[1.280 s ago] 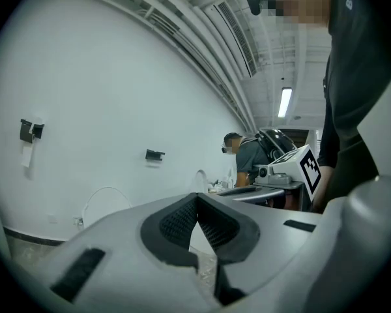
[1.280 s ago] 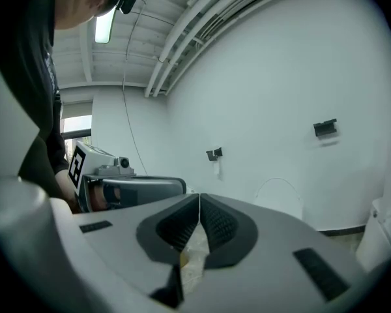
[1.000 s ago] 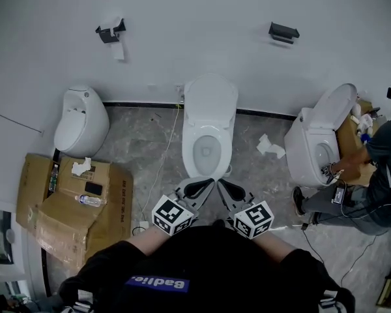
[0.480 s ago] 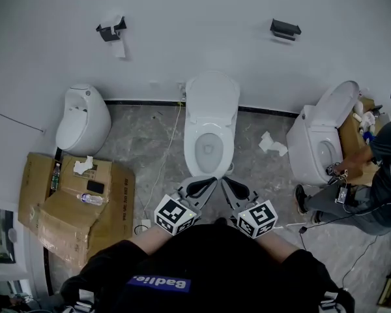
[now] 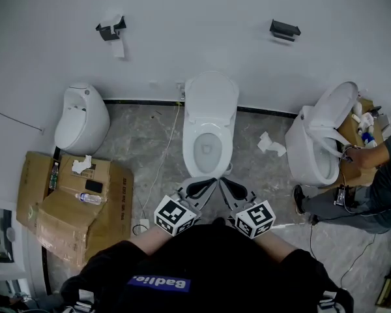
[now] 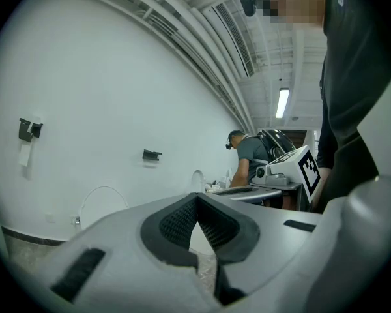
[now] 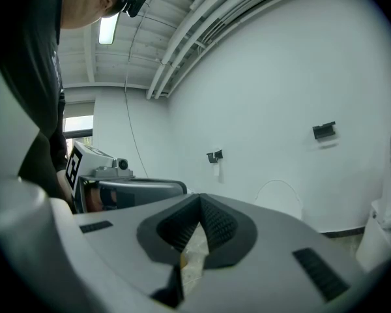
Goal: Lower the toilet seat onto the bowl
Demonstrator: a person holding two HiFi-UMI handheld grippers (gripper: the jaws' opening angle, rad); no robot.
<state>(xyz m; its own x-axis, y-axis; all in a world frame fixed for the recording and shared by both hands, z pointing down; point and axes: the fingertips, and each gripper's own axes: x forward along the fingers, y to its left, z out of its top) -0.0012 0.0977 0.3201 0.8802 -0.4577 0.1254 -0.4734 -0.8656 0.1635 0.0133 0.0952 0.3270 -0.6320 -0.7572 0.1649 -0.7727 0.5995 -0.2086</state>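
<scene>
Hands hidden under shirt point(image 5: 208, 266); toilet seat point(image 5: 210, 115) indistinct from raised lid point(image 5: 211, 89) — left gripper point(image 5: 208, 182), right gripper point(image 5: 227, 184) closed empty, level, near bowl point(image 5: 188, 154).

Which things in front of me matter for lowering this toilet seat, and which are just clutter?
For the job: middle toilet; its raised lid; left hand-held gripper and right hand-held gripper, both shut, empty.

Lying about: cardboard box with water bottle, phone, tissue; crumpled paper on floor; right toilet, where a person works.
</scene>
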